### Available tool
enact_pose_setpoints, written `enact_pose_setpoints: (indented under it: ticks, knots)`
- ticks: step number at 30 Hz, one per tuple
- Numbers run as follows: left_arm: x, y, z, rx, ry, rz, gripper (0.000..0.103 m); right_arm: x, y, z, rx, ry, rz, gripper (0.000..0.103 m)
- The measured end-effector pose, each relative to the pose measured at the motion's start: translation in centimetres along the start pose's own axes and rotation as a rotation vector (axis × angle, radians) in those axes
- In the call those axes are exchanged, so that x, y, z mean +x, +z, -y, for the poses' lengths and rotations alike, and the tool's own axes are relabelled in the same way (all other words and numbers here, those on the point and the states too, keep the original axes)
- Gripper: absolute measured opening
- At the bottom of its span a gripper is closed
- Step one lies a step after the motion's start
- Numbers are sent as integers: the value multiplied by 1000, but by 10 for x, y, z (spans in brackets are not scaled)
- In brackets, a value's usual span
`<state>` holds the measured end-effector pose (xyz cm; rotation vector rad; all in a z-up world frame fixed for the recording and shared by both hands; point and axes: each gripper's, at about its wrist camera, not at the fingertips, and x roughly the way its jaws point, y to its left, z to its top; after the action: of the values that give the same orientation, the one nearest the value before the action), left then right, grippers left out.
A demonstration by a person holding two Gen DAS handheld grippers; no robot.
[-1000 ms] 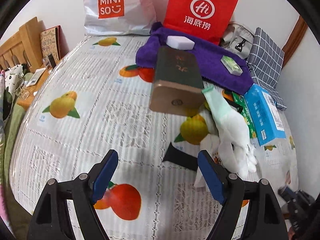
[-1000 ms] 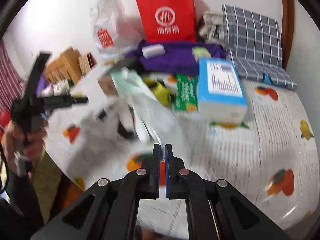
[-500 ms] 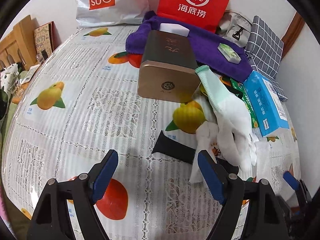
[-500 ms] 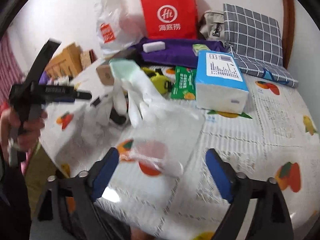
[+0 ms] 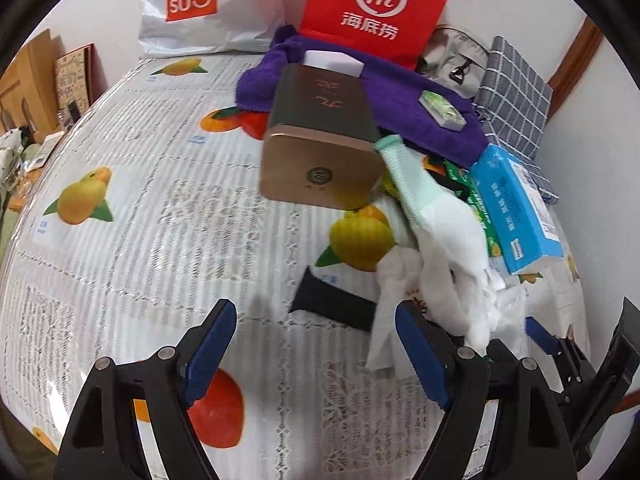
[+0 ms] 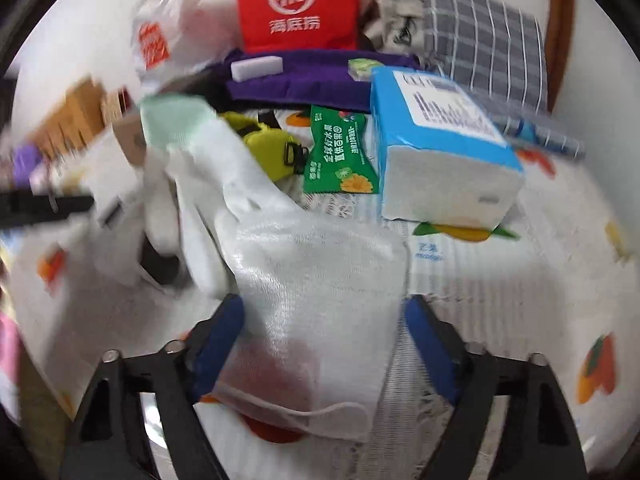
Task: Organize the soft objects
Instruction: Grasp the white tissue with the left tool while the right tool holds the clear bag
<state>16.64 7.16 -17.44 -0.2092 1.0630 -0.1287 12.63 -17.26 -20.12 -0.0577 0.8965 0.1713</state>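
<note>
Fruit-print bed cover (image 5: pixel 132 240), extending ahead of and beneath both tongs; purple towel (image 5: pixel 404 92), far ahead of the left tongs, bearing a white sponge block (image 5: pixel 334 62) and a small green packet (image 5: pixel 442 109); red paper bag (image 5: pixel 376 4) and white MINISO bag (image 5: pixel 200 0), upright against the wall behind the towel; bronze tin box (image 5: pixel 320 148), lying on its side straight ahead of the left tongs; blue tissue pack (image 6: pixel 440 144), ahead and to the right of the right tongs, with a green snack packet (image 6: pixel 340 156) just beside it on the left; white glove with mint cuff (image 5: pixel 436 232), ahead-right of the left tongs; white cloth (image 6: pixel 316 304), spread between the fingers of the right tongs; black strap (image 5: pixel 336 306), just ahead of the left tongs; left tongs (image 5: pixel 316 356), fingers wide apart, holding nothing; right tongs (image 6: pixel 324 348), fingers wide apart, the cloth lying between them unclamped.
</note>
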Motion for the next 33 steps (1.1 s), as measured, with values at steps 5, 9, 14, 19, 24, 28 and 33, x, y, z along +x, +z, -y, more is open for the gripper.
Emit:
enact_pose_setpoints:
  ticks: [5, 9, 14, 19, 24, 28, 33]
  knots:
    - [4, -2, 13, 47, 0, 5, 81, -9, -4, 16, 11, -2, 5, 24]
    - [8, -2, 24, 104, 57, 25, 81, -13, -8, 37, 55, 22, -4, 12]
    - [18, 1, 37, 157, 127, 42, 79, -16, -13, 60, 92, -5, 4, 12]
    - [33, 6, 58, 256, 159, 38, 77, -17, -15, 73, 116, 6, 13, 12]
    - [45, 6, 66, 263, 148, 42, 38, -17, -15, 83, 175, 66, 8, 12]
    - [42, 9, 60, 219, 125, 42, 24, -16, -14, 89, 199, 99, 6, 12]
    - [33, 7, 45, 171, 116, 40, 23, -16, -14, 85, 184, 83, 3, 12]
